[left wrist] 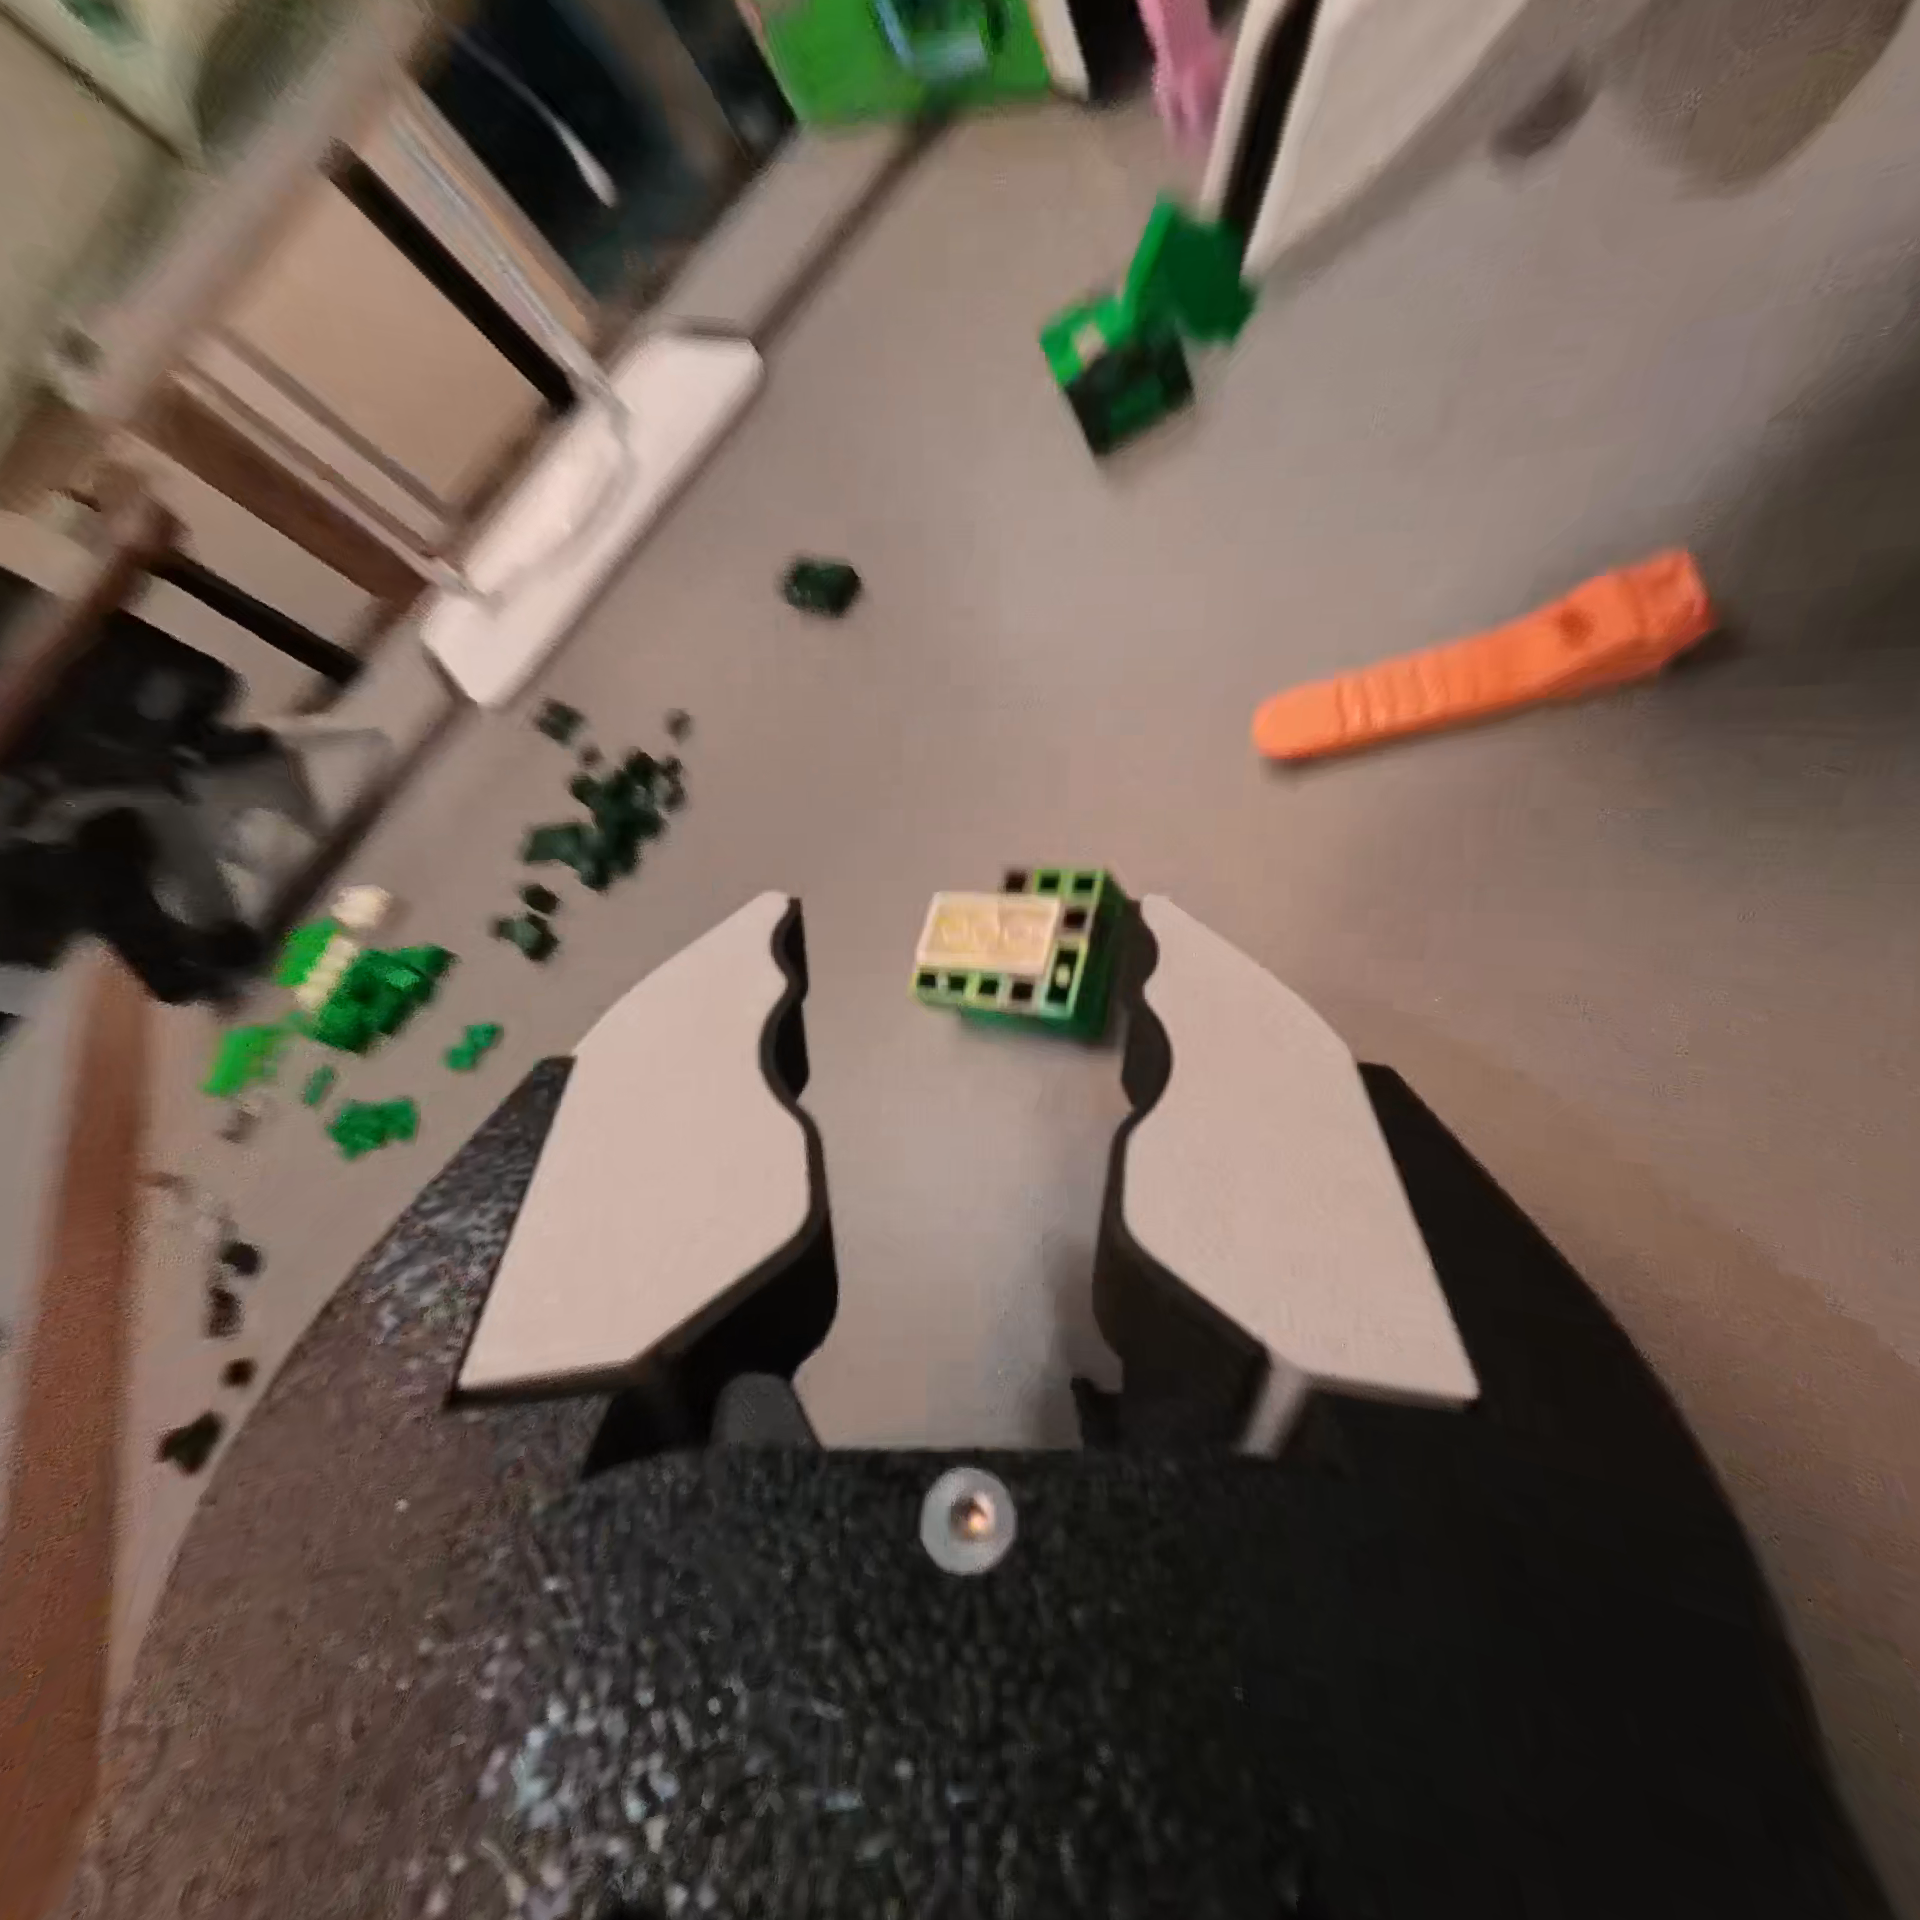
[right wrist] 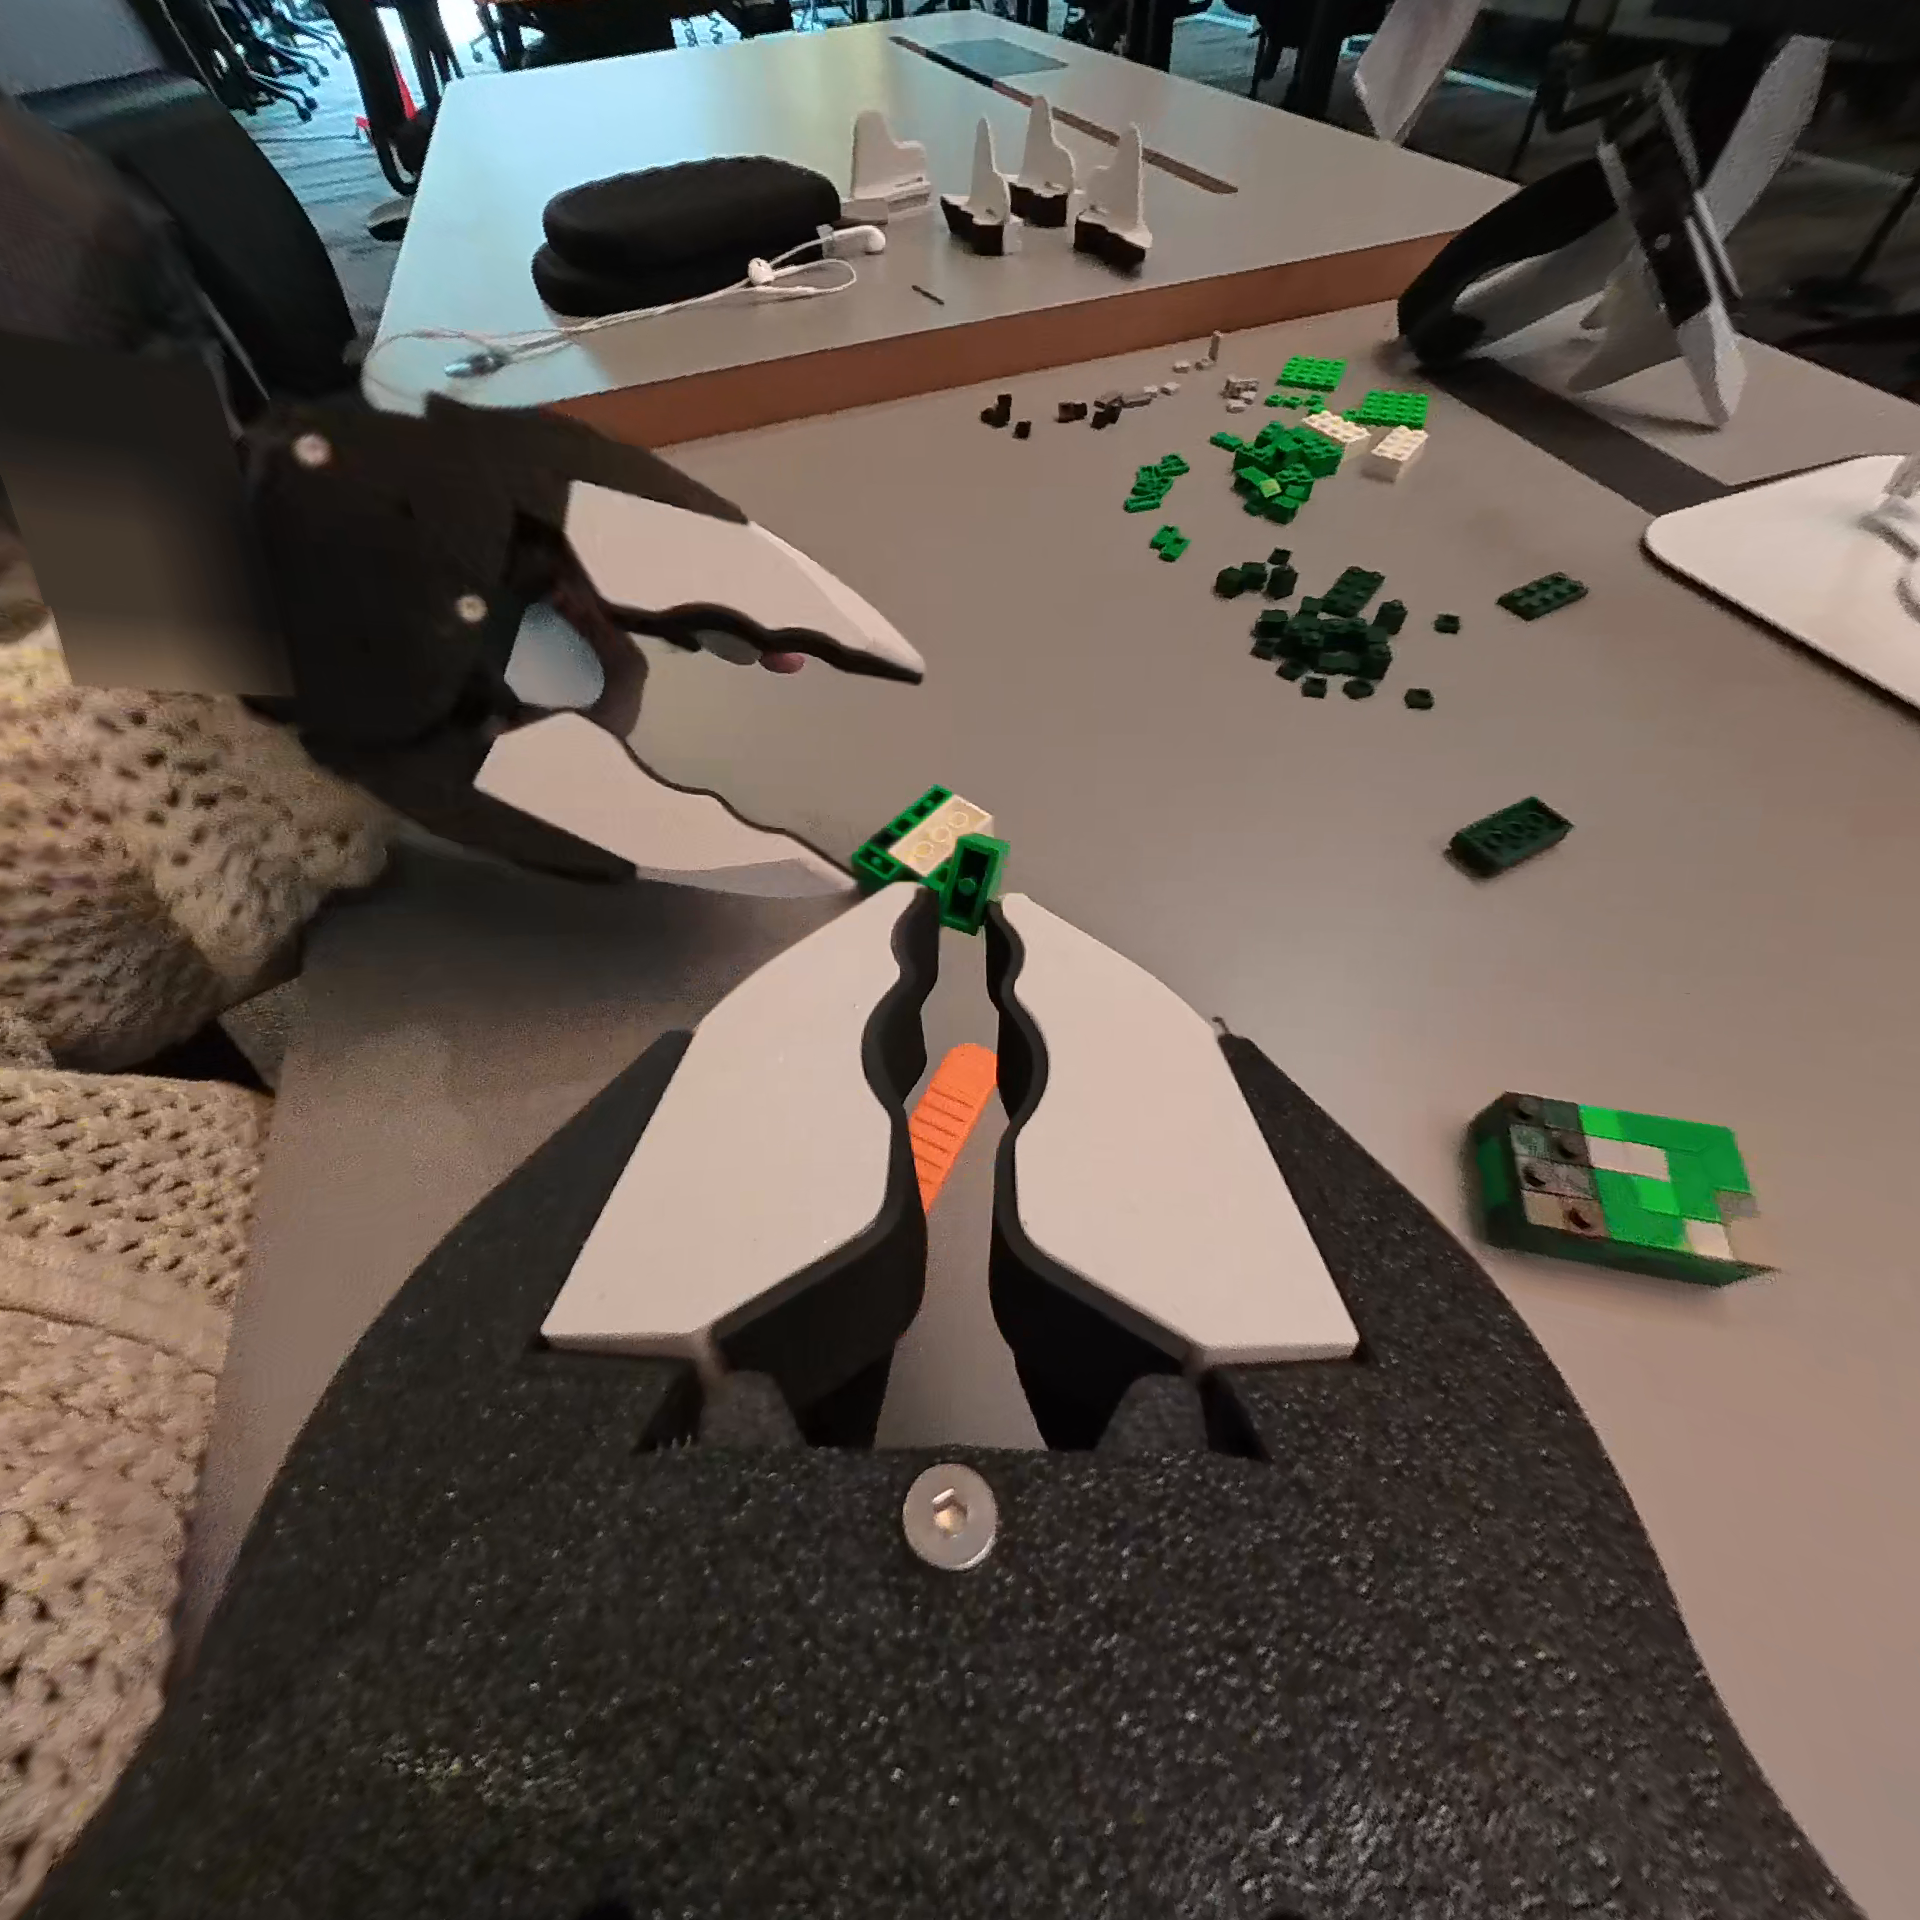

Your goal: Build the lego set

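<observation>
The right gripper [right wrist: 964, 906] is clenched on a small green brick [right wrist: 972, 881], pinched at the very fingertips, underside facing the camera. Just beyond the tips, on the table [right wrist: 1091, 727], lies the sub-assembly [right wrist: 920, 836]: a green block with a white plate on top. In the left wrist view the same sub-assembly [left wrist: 1023, 961] sits between the tips of the left gripper [left wrist: 971, 925], nearer the right-hand finger; the jaws stand released and wide, and contact is not clear.

The brick is likely light, rigid and smooth, so a tip pinch can let it twist or pop out under press force; flat opposite walls are the better hold. The sub-assembly looks equally light and would probably skid on the table unless the left jaws clamp its side walls, leaving the top free.

An orange separator [right wrist: 951, 1127] lies under the right jaws, between the fingers. A larger flat green build [right wrist: 1616, 1184] sits to the right of them. Loose bright-green bricks [right wrist: 1278, 468] and dark-green bricks [right wrist: 1330, 634] are scattered well ahead and right, clear of the work. The left gripper's lower finger [right wrist: 665, 821] reaches in from the left, ending just beside the sub-assembly, and crowds the approach from that side.
</observation>
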